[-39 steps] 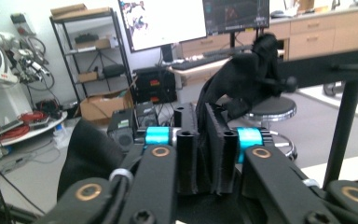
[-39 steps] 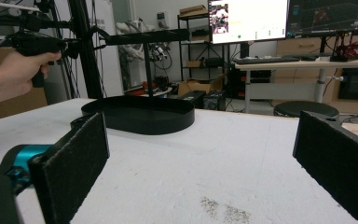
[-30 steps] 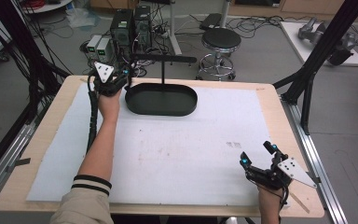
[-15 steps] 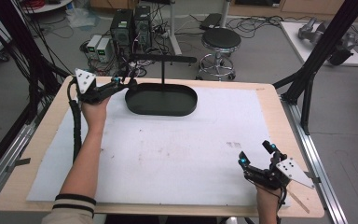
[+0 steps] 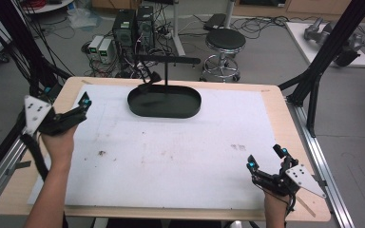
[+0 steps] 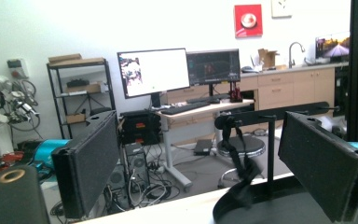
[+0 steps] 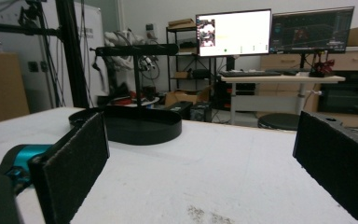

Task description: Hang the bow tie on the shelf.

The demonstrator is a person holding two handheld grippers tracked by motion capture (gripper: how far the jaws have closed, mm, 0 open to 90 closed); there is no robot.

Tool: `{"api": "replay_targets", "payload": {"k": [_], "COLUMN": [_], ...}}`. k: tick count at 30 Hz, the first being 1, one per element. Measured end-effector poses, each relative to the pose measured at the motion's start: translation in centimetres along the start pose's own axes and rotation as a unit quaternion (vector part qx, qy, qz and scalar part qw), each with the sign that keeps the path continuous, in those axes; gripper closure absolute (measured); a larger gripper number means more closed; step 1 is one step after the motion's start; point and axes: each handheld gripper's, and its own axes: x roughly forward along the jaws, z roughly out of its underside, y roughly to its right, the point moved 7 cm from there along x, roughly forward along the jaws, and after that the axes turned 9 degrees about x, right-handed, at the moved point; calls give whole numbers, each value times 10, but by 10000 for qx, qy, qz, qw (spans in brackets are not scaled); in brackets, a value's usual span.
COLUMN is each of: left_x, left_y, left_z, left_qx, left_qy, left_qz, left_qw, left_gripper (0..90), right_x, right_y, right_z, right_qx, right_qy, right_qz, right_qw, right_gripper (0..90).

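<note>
A black oval tray (image 5: 190,110) sits at the back middle of the table, with a T-shaped stand (image 5: 165,61) rising from it. A black strap (image 5: 150,80) hangs from the bar's left end down to the tray. My left gripper (image 5: 81,108) is held open above the table's left edge, left of the tray and apart from it. In the left gripper view, the strap (image 6: 238,173) dangles between the wide pads (image 6: 91,163), farther off over the tray (image 6: 284,207). My right gripper (image 5: 266,159) rests open at the front right, holding nothing. The right gripper view shows the tray (image 7: 140,127) far ahead.
A white sheet (image 5: 180,156) with small dark marks covers the wooden table (image 5: 275,95). Black frame posts (image 5: 321,61) rise at the right and left edges. Behind the table are a stool (image 5: 224,42), computer cases (image 5: 132,26) and cables on the floor.
My left gripper has drawn back from the stand's left end, moving left and toward the front. The strap stays hanging on the bar. The right gripper has not moved.
</note>
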Motion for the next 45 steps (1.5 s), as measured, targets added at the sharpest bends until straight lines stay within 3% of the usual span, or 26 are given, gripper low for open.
{"api": "replay_targets", "payload": {"k": [3,4,7,9,14,23,29,34,45], "left_x": [-26,-26,-54,-64,-80,-84,-83,-81,-81], "left_y": [-6,-6,-6,-3,-1,1,3,7,7], "left_z": [4,4,20,30,47,56,67,71,74], "left_qx": [-140,-140,-243,-204,-449,-331,-330,-324,-337], "left_qy": [69,69,93,52,105,193,69,10,-137], "left_qz": [22,22,-9,26,-40,7,17,70,154], "left_qw": [9999,9999,9997,9998,9989,9993,9994,9994,9992], "left_gripper": [130,130,128,122,121,120,120,120,121], "right_x": [-3,-3,-7,-9,-9,3,2,-3,-5], "right_y": [1,1,2,1,-4,-10,-11,-5,-7], "right_z": [1,1,-1,-2,-2,11,13,13,6], "right_qx": [-143,-143,-194,-241,-280,-437,-351,-132,-124], "right_qy": [7,7,98,200,256,44,31,32,91], "right_qz": [115,115,242,331,395,380,331,379,378], "right_qw": [9998,9998,9995,9990,9985,9983,9988,9992,9992], "right_gripper": [26,26,26,26,26,26,26,26,26]}}
